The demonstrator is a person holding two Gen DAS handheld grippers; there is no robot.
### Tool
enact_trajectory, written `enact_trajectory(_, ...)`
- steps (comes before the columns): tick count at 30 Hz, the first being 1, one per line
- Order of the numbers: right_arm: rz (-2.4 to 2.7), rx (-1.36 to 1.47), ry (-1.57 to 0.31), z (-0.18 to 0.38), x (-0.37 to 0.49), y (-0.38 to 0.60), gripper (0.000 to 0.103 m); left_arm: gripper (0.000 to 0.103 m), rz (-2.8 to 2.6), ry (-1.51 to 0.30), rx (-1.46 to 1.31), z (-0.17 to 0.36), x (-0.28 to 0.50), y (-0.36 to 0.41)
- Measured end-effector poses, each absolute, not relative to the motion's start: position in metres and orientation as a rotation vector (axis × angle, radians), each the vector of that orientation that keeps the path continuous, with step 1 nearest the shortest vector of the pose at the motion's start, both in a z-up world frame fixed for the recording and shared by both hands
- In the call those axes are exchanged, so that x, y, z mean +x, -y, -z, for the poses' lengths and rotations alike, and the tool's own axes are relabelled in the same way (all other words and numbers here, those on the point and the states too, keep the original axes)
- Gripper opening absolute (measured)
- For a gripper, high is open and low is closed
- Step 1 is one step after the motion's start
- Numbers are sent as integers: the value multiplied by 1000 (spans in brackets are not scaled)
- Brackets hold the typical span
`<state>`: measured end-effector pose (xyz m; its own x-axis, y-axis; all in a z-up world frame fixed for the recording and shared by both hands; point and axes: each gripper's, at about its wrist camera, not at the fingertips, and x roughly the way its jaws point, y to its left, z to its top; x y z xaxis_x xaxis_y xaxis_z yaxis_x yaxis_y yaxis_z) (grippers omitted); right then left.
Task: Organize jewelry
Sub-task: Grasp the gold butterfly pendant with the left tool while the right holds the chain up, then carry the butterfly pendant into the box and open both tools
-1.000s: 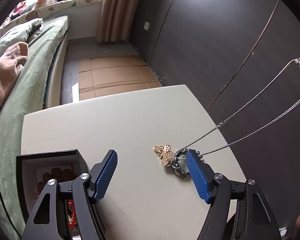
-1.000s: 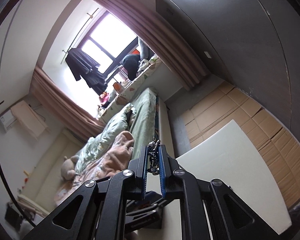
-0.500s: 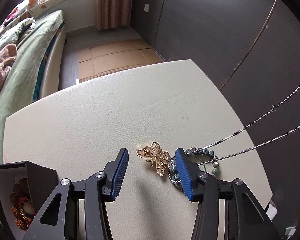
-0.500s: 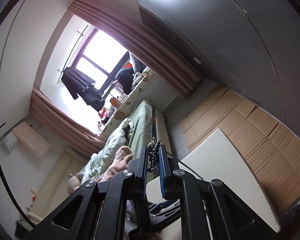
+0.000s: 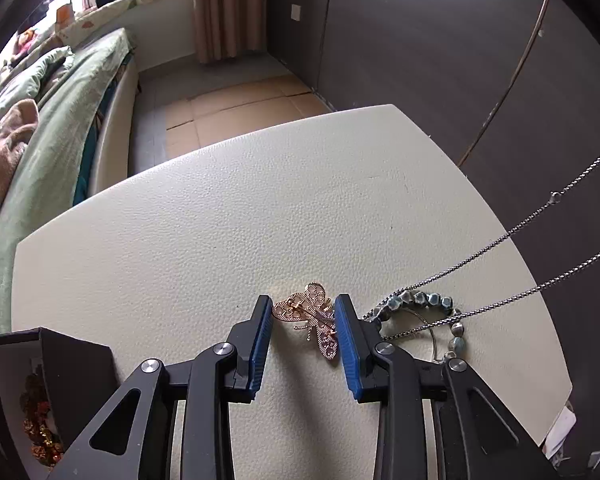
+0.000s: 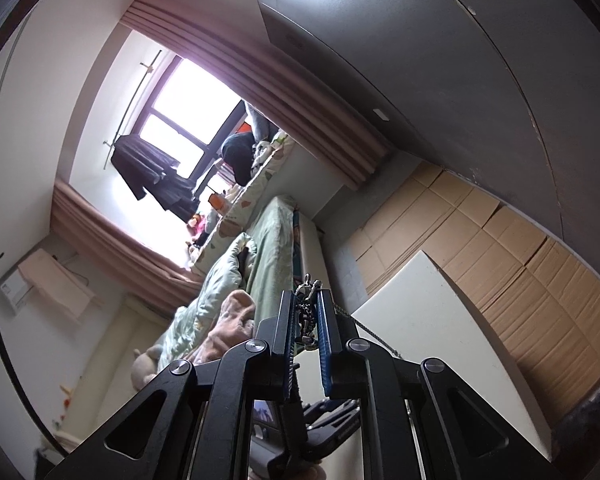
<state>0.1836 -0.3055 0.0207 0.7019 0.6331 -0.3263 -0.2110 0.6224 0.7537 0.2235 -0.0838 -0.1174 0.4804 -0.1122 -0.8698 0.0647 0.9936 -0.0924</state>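
Note:
A gold butterfly brooch (image 5: 313, 322) lies on the cream table (image 5: 220, 220). My left gripper (image 5: 301, 312) straddles it with its blue pads close on either side; the right pad touches a wing, the left pad sits just beside it. A blue beaded bracelet (image 5: 424, 304) lies right of the brooch. A silver chain necklace (image 5: 512, 236) stretches taut from the bracelet area up to the right. My right gripper (image 6: 305, 312) is raised high and shut on the chain's pendant end (image 6: 306, 304). A black jewelry box (image 5: 40, 392) stands at the left with beaded items inside.
The table's right edge (image 5: 540, 280) is close to the bracelet. A bed with green bedding (image 5: 52, 120) lies beyond the table on the left. Cardboard sheets (image 5: 240, 108) cover the floor by a dark wardrobe wall (image 5: 420, 40).
My left gripper has moved left from the bracelet to over the brooch and narrowed around it. My right gripper has kept its hold on the necklace and lifted and tilted a little.

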Motion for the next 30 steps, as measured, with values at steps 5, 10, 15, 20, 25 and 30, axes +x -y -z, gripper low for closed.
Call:
enact_trajectory(5,-520,737,-636,-18,182,303,12,15,132,-1057,-149,108,221,63)
enact_trajectory(10,-534,719,-632,-20,180,297,12,14,144,-1047,-209,100,215,50)
enact_trajectory(15,-547,703,-633,-20,180,292,12,14,156,-993,-245,77,204,40)
enact_trajectory(20,-557,685,-636,-20,176,285,12,14,155,-939,-276,54,191,25)
enact_trajectory(25,-592,666,-620,-26,167,275,12,14,137,-891,-283,34,175,10)
enact_trajectory(30,-630,628,-567,-44,154,262,12,14,118,-838,-301,12,158,-13)
